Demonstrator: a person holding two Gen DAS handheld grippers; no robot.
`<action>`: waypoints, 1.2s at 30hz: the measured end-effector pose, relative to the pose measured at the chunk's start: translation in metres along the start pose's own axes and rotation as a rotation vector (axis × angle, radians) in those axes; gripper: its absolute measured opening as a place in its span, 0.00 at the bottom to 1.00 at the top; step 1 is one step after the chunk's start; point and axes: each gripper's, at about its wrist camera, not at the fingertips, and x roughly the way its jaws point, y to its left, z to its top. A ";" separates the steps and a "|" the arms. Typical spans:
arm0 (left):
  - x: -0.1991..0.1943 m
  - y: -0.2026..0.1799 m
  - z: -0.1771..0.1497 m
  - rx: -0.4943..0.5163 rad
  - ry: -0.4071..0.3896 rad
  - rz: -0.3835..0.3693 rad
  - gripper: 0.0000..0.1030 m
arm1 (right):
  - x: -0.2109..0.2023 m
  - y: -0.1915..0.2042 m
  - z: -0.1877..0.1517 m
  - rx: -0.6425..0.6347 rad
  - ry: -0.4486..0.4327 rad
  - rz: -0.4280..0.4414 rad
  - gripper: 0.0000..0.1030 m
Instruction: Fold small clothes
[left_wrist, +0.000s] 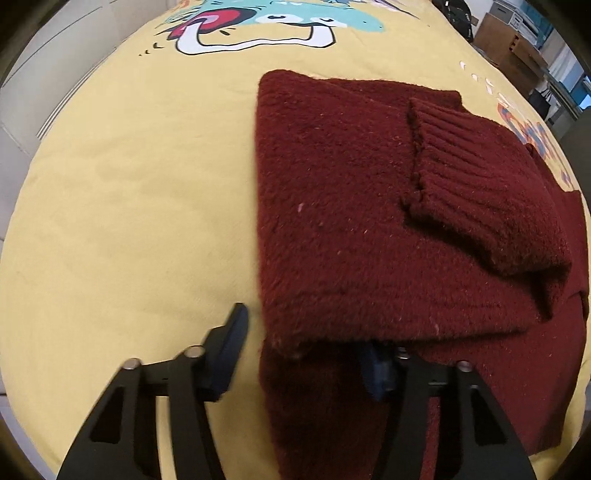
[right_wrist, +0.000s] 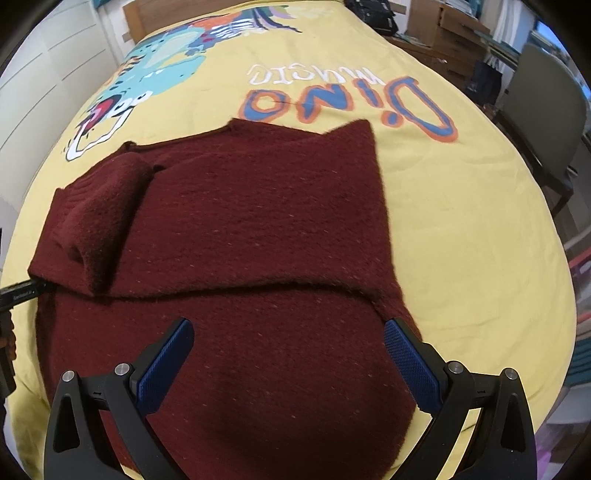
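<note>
A yellow bedspread (right_wrist: 461, 221) covers the bed. On it, directly beneath both tools, lies a dark red sweater (right_wrist: 240, 221), partly folded, one ribbed cuff (left_wrist: 461, 158) lying on top. The right hand-held gripper (right_wrist: 288, 363) hovers over it, fingers wide apart, holding nothing. The left hand-held gripper (left_wrist: 308, 354) straddles the sweater's folded corner, seemingly pinching it.

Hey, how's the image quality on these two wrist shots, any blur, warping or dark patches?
Left wrist view: heavy fisheye bulge, dark vignette corners; the left tool is motion-smeared, while the fuzzy dark red knitted sweater is sharp. Right wrist view: the same warping bends the yellow dinosaur-print bedspread; the right tool is crisp, casting a soft shadow on the sweater below; no glare.
</note>
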 end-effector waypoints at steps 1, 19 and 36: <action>-0.001 0.000 0.000 0.005 0.000 -0.014 0.29 | 0.000 0.004 0.002 -0.005 0.001 0.007 1.00; 0.001 0.017 0.009 0.018 0.052 -0.061 0.14 | 0.032 0.213 0.089 -0.405 0.033 0.158 0.99; 0.014 0.002 0.020 0.027 0.064 -0.063 0.14 | 0.079 0.238 0.082 -0.526 0.068 0.088 0.19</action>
